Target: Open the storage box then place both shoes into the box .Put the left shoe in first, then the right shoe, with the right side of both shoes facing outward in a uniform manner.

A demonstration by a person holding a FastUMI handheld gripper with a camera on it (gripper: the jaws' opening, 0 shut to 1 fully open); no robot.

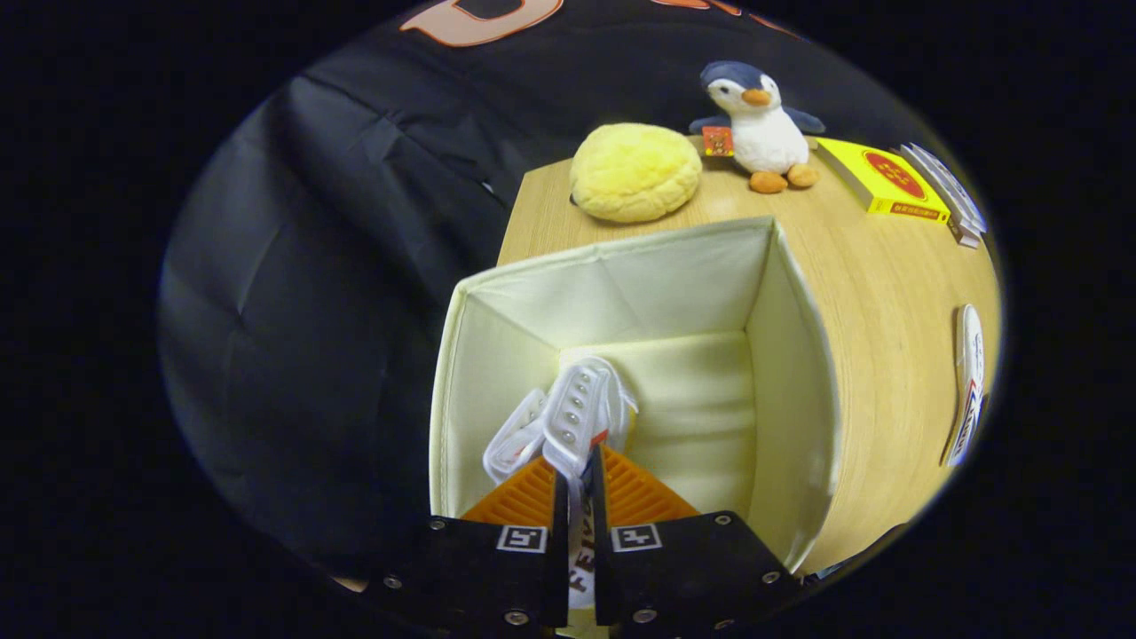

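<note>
A white shoe (575,410) hangs inside the open cream storage box (803,373), pinched between the 2 orange fingers (635,493) of the hand-held gripper (578,484). A second shoe (967,386) lies on the wooden surface (887,284) beside the box; beyond sit a yellow plush bun (634,171), penguin toy (759,124) and yellow book (883,180).

gripper (577,470) | black blocky housing, silver screws along lower edge | two orange ribbed fingers (519,501), wedge-shaped | small white square tags with black marks (one on each side of the central slot)
</note>
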